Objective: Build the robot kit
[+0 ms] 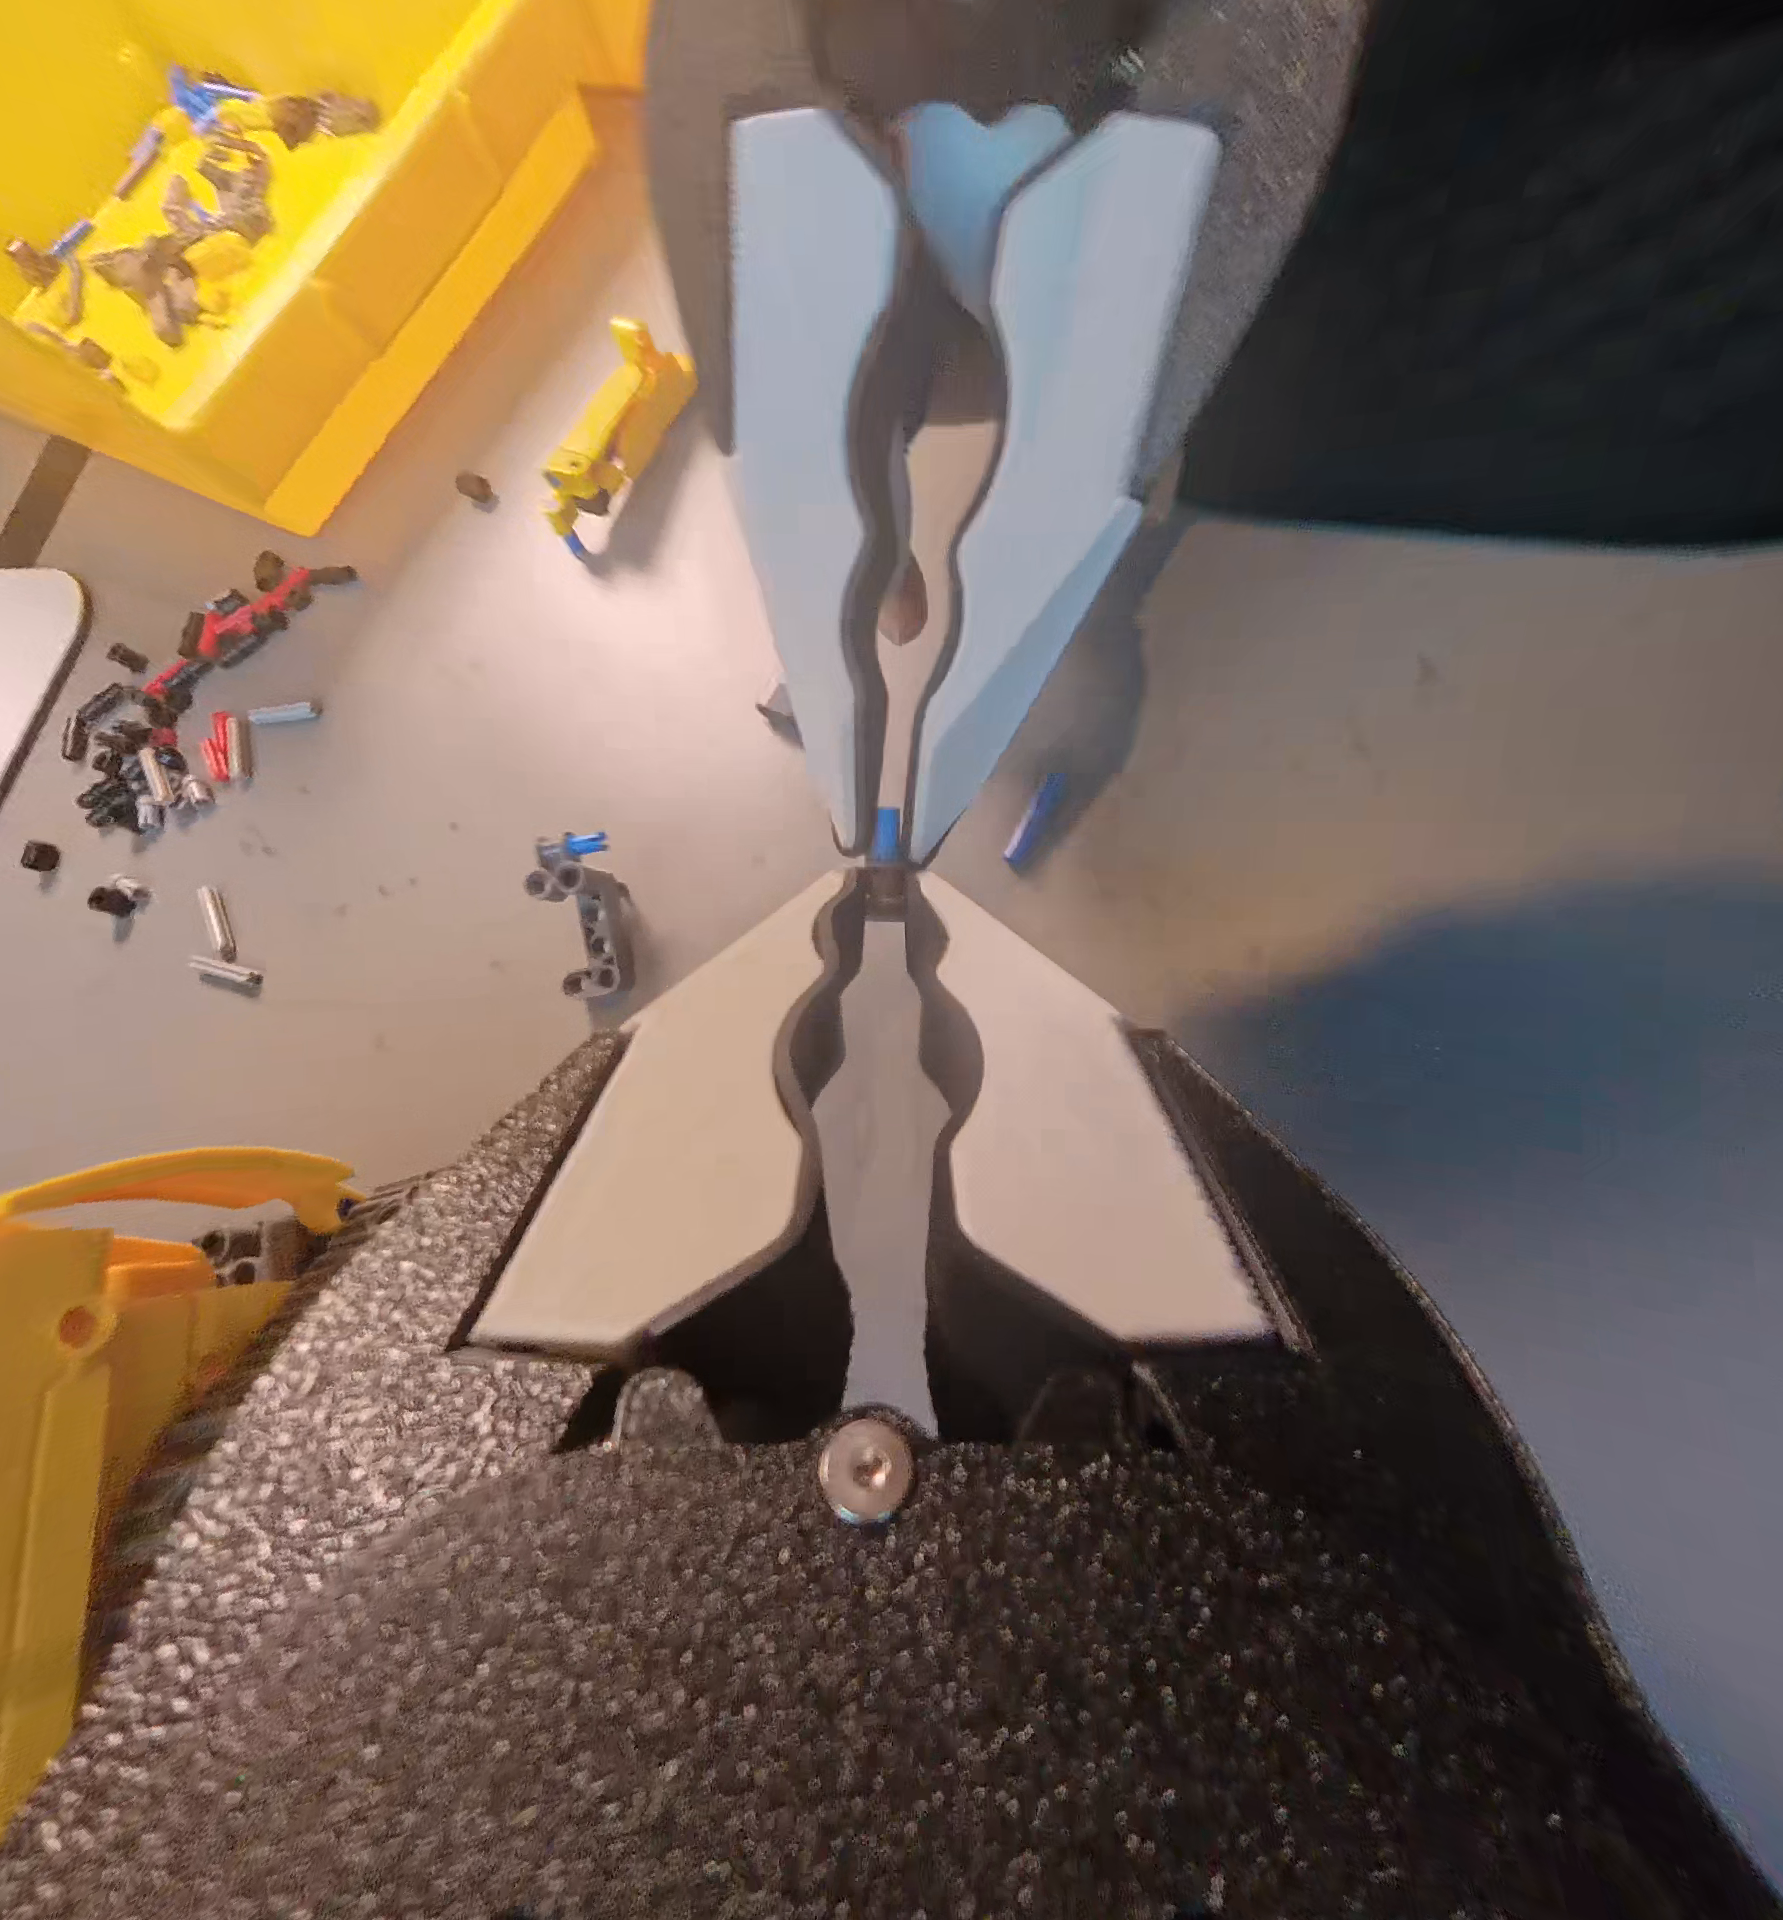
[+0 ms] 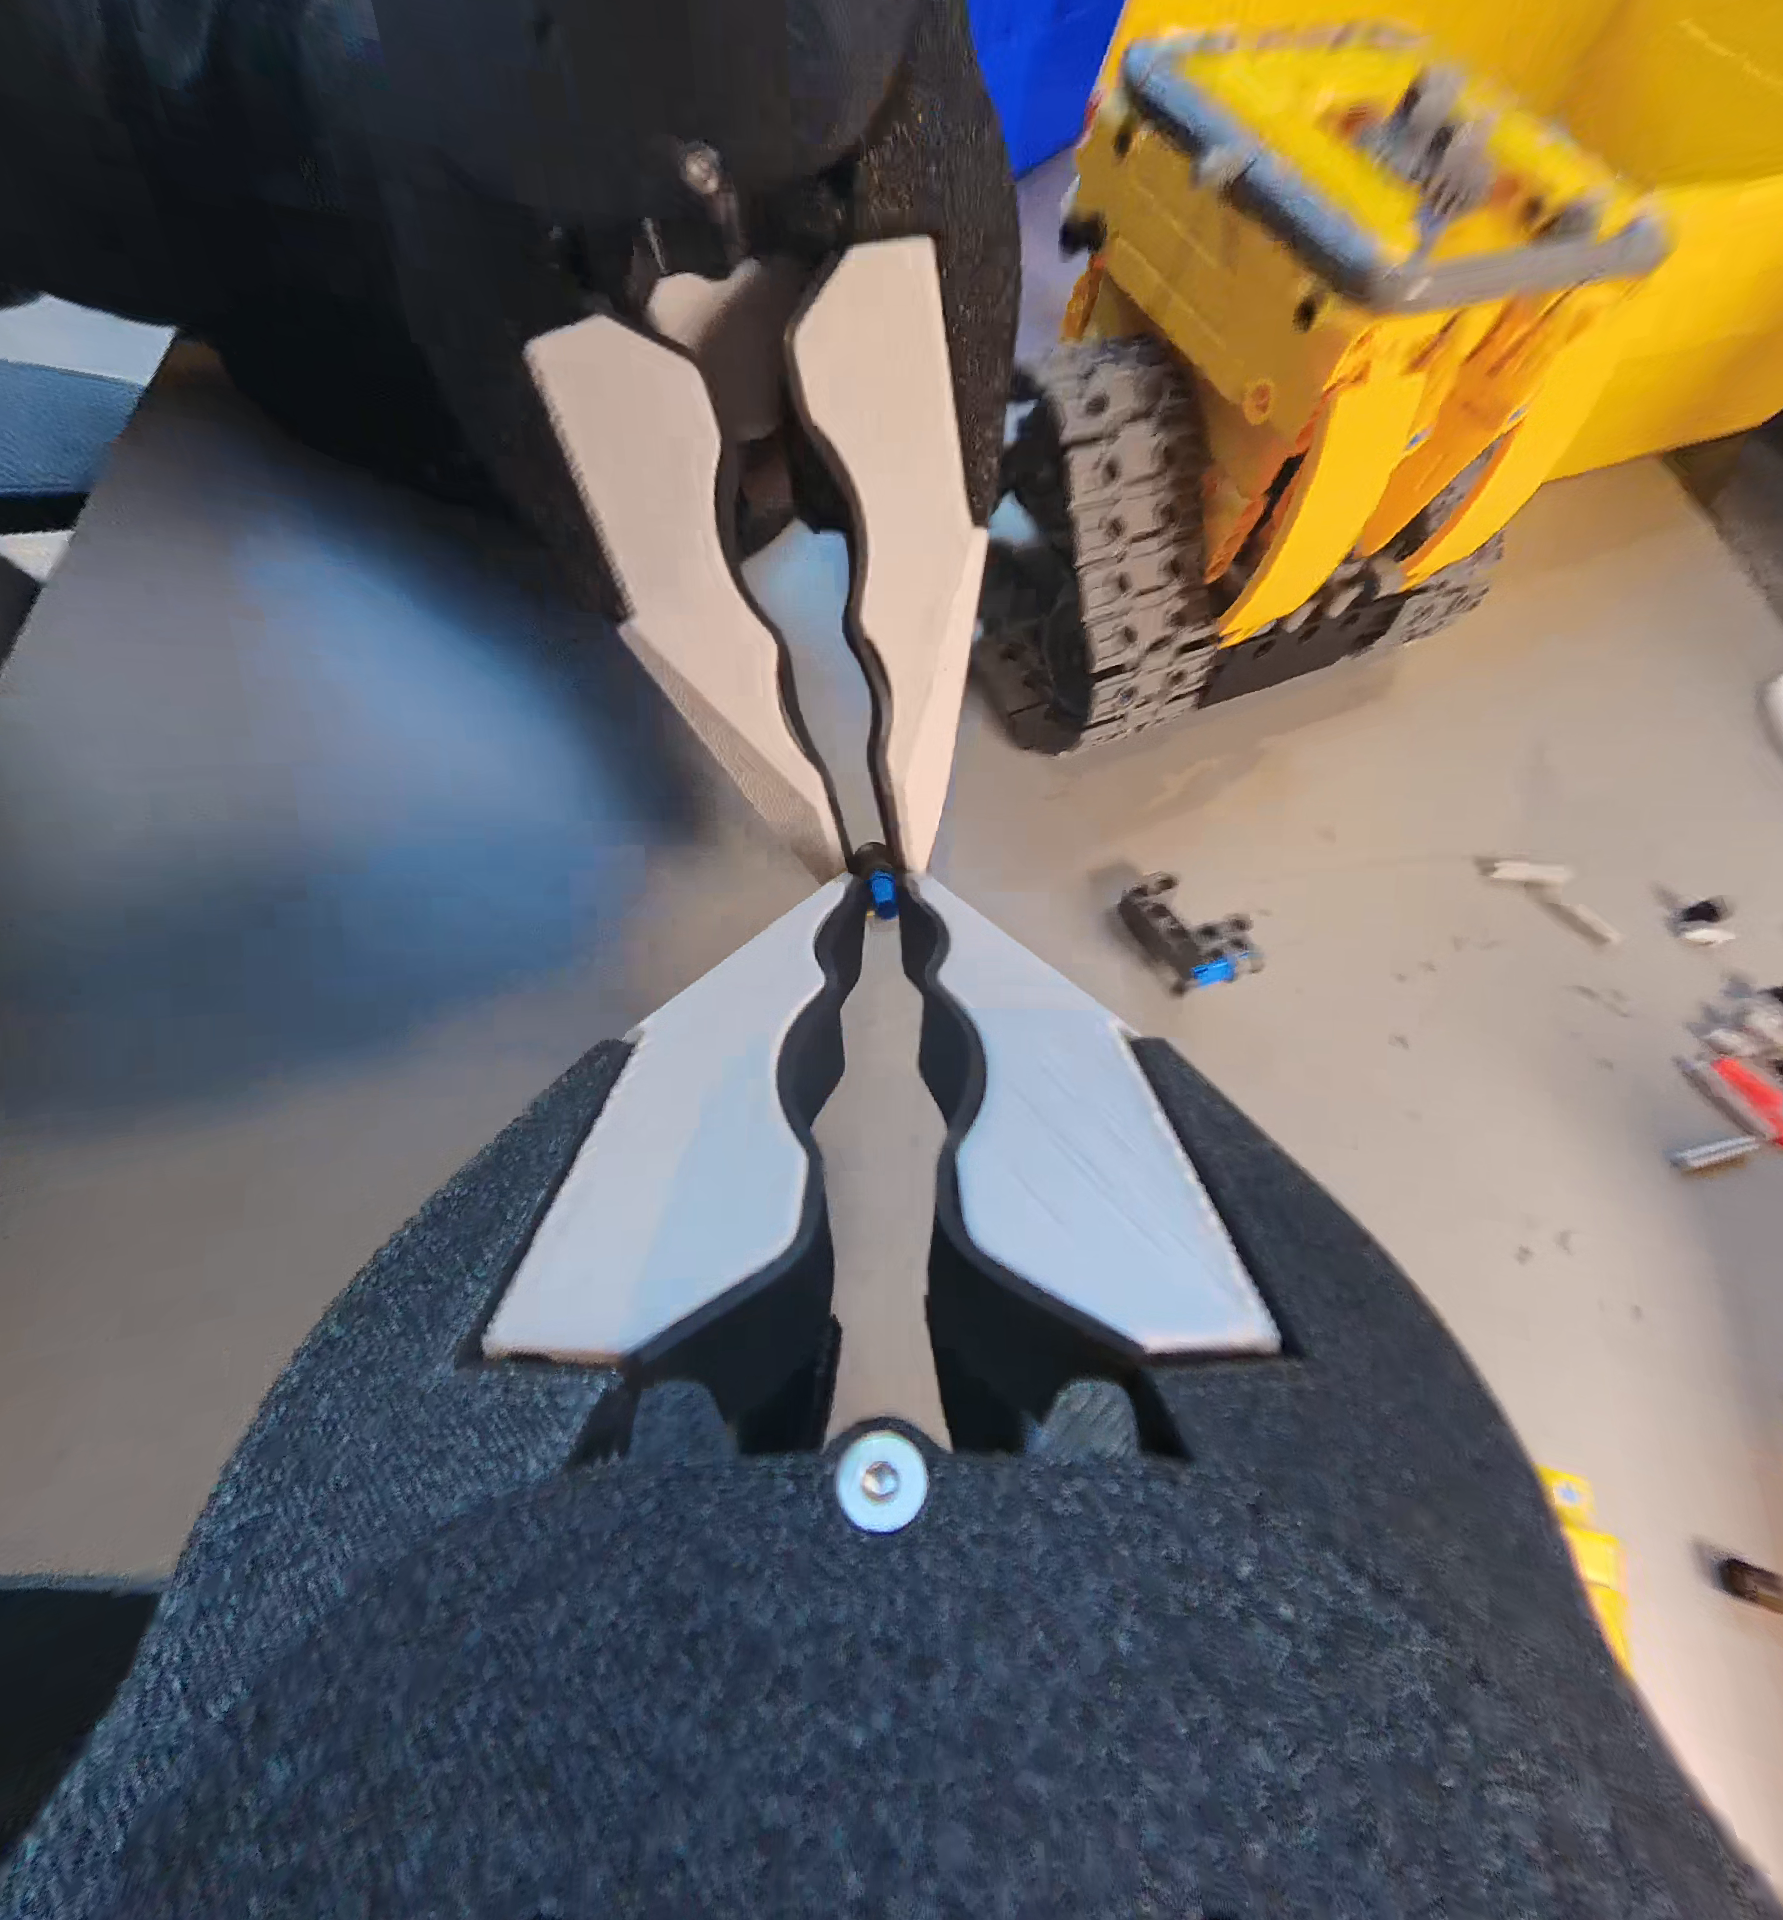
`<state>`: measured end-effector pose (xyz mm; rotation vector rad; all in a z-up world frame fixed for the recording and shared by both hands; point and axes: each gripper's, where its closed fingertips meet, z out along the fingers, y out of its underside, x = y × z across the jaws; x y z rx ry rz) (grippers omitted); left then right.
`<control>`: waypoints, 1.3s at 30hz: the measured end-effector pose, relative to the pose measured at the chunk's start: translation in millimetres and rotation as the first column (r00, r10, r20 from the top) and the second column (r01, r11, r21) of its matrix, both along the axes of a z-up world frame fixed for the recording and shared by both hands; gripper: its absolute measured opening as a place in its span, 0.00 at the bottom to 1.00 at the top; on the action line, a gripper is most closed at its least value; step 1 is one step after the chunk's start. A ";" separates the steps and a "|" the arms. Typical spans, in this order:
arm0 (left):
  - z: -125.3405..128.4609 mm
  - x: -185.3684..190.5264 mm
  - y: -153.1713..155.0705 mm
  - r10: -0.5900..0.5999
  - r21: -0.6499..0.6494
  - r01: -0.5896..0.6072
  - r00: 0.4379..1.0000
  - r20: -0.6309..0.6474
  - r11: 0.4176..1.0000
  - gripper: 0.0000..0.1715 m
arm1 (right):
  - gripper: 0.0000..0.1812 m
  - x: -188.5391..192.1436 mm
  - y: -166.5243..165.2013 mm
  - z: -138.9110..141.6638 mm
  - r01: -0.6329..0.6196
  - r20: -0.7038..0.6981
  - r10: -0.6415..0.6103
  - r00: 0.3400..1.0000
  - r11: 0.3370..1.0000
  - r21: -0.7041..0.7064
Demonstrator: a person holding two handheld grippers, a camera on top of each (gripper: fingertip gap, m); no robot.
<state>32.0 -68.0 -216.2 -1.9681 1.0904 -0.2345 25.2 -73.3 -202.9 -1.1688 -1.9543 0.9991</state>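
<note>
Two grippers met tip to tip over the grey table (image 1: 1386, 727). Our left gripper (image 1: 885, 896) was clenched on a small dark connector (image 1: 884, 894); our right gripper (image 2: 879, 896) was clenched on a short blue pin (image 2: 879, 894). We saw pin and connector touching end to end, held above the table. We couldn't tell whether the pin sat inside the connector. Left of the left gripper we saw a grey angled beam (image 1: 586, 914) with a blue pin, a scatter of black, red and silver pins (image 1: 160, 727), and a yellow bin (image 1: 243, 208) of parts farther off. Near the right gripper stood a yellow tracked vehicle model (image 2: 1334, 416). One loose blue axle (image 1: 1034, 821) lay just beside the tips.
</note>
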 end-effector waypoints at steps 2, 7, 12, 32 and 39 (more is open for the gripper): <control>17.5 -3.0 6.1 0.044 -0.029 -0.040 0.985 0.167 0.999 0.04 | 0.11 -1.3 4.8 20.1 0.004 -0.120 0.002 0.993 0.999 0.051; 58.3 -6.8 9.5 0.116 -0.153 -0.033 0.809 0.577 0.988 0.04 | 0.18 -10.5 7.4 52.1 0.126 -0.340 -0.025 0.940 0.952 0.279; 81.3 -1.5 4.3 0.158 -0.261 0.097 0.582 0.797 0.960 0.03 | 0.13 -16.9 11.5 66.9 0.254 -0.446 -0.033 0.894 0.858 0.446; 66.9 -1.9 5.9 0.216 -0.343 0.117 0.583 0.783 0.932 0.03 | 0.11 -19.9 13.1 49.6 0.261 -0.415 -0.011 0.910 0.793 0.550; 67.8 -3.0 1.6 0.203 -0.343 0.147 0.574 0.794 0.928 0.04 | 0.12 -15.0 3.3 56.2 0.224 -0.451 0.055 0.891 0.811 0.541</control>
